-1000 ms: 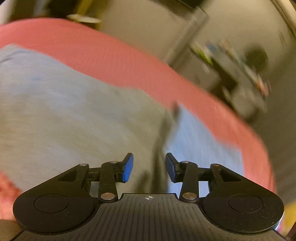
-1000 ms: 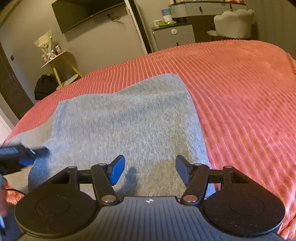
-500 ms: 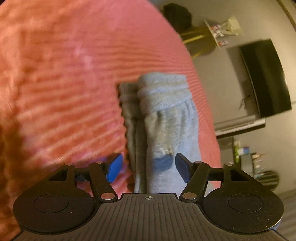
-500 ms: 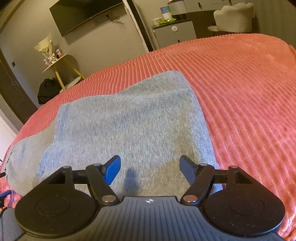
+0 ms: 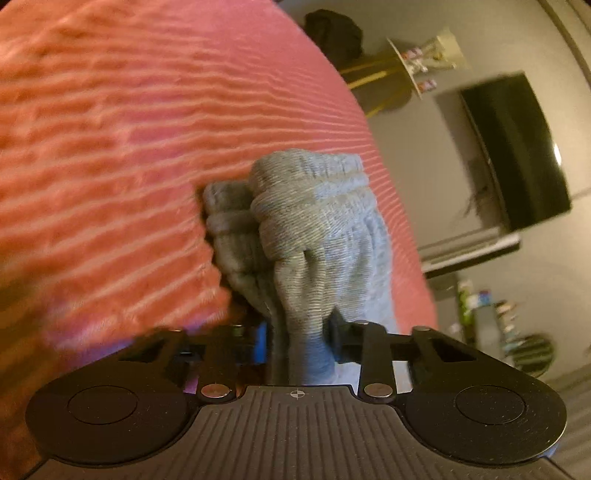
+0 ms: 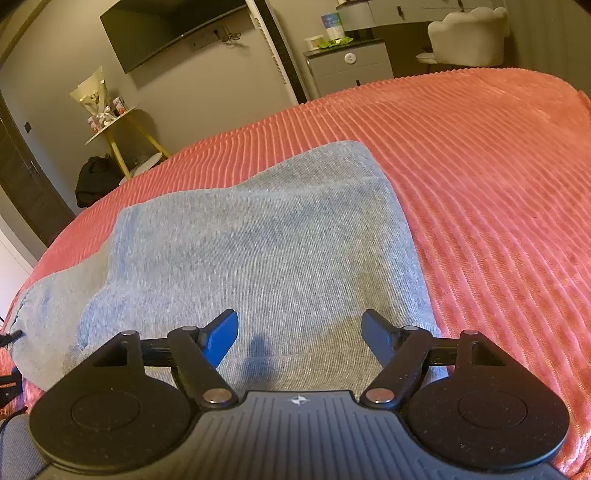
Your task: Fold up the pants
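Grey knit pants (image 6: 258, 251) lie folded over on the salmon ribbed bedspread (image 6: 480, 166). My right gripper (image 6: 299, 338) is open and hovers just above the near part of the pants, touching nothing. In the left wrist view my left gripper (image 5: 298, 338) is shut on a pinched ridge of the grey pants (image 5: 314, 236), near the ribbed cuffs, which stick out beyond the fingers. The fabric hides most of both left pads.
The bedspread (image 5: 110, 147) fills the left of the left wrist view. Beyond the bed stand a wall TV (image 6: 166, 33), a yellow-legged side table (image 6: 122, 129) with a bouquet, a black bag (image 6: 96, 181), a grey cabinet (image 6: 351, 70) and a white chair (image 6: 469, 40).
My left gripper swung from over the flat pants to the cuff end and closed on the fabric there. My right gripper opened wider and stayed above the pants.
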A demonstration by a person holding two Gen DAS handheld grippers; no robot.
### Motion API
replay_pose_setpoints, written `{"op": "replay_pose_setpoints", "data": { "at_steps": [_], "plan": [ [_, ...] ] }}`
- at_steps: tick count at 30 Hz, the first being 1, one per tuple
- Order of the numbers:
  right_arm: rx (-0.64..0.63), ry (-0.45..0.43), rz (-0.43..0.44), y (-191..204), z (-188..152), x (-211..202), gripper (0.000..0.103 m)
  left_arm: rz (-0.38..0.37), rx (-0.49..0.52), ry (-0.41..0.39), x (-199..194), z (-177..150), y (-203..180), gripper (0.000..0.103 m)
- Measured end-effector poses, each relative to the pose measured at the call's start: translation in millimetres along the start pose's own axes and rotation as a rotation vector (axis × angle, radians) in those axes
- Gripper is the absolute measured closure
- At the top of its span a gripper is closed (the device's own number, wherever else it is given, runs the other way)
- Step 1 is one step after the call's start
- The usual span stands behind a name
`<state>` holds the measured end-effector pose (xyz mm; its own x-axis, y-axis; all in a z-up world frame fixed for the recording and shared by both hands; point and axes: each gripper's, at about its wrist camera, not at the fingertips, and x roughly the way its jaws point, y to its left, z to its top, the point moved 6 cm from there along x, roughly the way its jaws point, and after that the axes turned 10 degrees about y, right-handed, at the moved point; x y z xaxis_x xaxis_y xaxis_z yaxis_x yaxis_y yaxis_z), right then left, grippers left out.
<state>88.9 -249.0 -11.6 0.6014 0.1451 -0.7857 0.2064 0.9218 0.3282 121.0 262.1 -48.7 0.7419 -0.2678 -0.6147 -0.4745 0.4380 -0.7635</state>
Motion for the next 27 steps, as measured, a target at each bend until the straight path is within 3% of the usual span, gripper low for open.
{"op": "replay_pose_setpoints", "data": {
  "at_steps": [4, 5, 6, 8, 9, 11, 19, 23, 27],
  "plan": [
    [0.001, 0.000, 0.001, 0, 0, -1, 0.028, 0.076, 0.105, -0.027, -2, -3, -13, 0.075],
    [0.003, -0.001, 0.003, -1, 0, -1, 0.028, 0.088, 0.107, -0.027, -2, -3, -13, 0.067],
    [0.006, -0.001, 0.006, -1, 0, -1, 0.028, 0.097, 0.086, -0.026, -2, -2, -11, 0.059],
    [0.011, -0.002, 0.011, -2, 0, -1, 0.028, 0.068, 0.002, -0.013, 3, 3, -7, 0.058],
    [0.013, -0.003, 0.013, -3, 0, -2, 0.028, 0.057, -0.027, -0.007, 5, 6, -7, 0.069],
    [0.020, -0.006, 0.020, -3, 0, -4, 0.028, 0.070, -0.008, -0.017, 2, 8, -13, 0.081],
    [0.068, -0.038, 0.069, -7, 2, -12, 0.028, 0.090, 0.533, -0.168, -47, -34, -131, 0.085],
    [0.092, -0.069, 0.112, -8, 4, -20, 0.028, 0.067, 0.799, -0.212, -59, -86, -202, 0.085],
    [0.110, -0.122, 0.137, -11, 6, -31, 0.028, -0.014, 1.018, -0.187, -57, -163, -256, 0.085]
  ]
}}
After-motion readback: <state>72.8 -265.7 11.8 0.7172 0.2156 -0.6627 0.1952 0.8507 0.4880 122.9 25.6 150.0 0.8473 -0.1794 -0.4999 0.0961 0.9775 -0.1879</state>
